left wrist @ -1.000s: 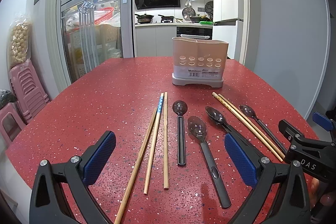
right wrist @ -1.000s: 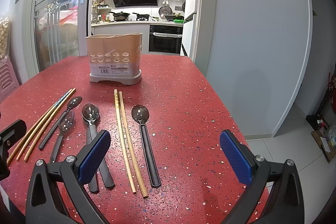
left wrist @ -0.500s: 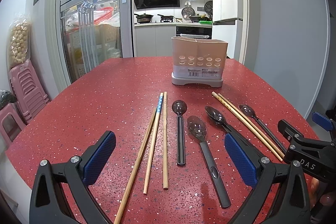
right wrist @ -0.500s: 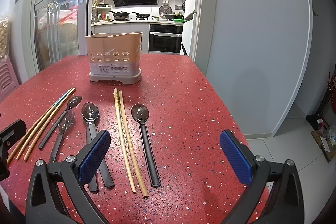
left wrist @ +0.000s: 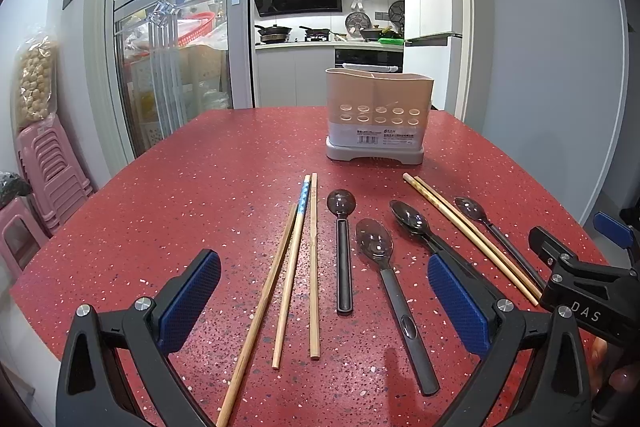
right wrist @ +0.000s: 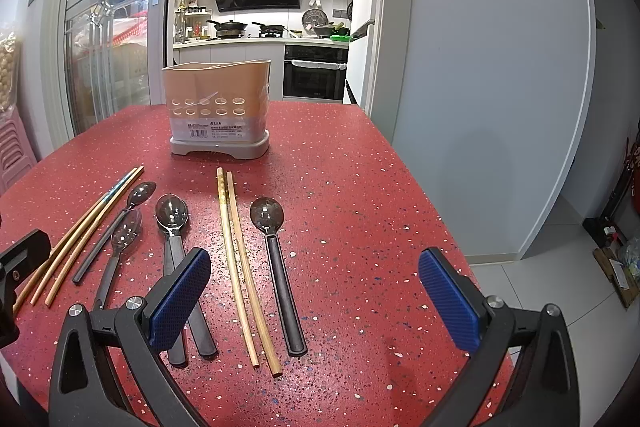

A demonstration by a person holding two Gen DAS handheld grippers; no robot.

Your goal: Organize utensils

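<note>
On a red speckled table (left wrist: 200,187), a beige utensil holder (left wrist: 379,117) stands upright toward the far edge. Nearer the cameras than the holder lie three chopsticks (left wrist: 298,259) to its left, four dark spoons (left wrist: 340,247) in front, and a second chopstick pair (right wrist: 240,259) among them. Closest to the cameras and well short of the holder, the left gripper (left wrist: 324,295) and right gripper (right wrist: 316,291) hover above the handles, both spread wide and holding nothing.
</note>
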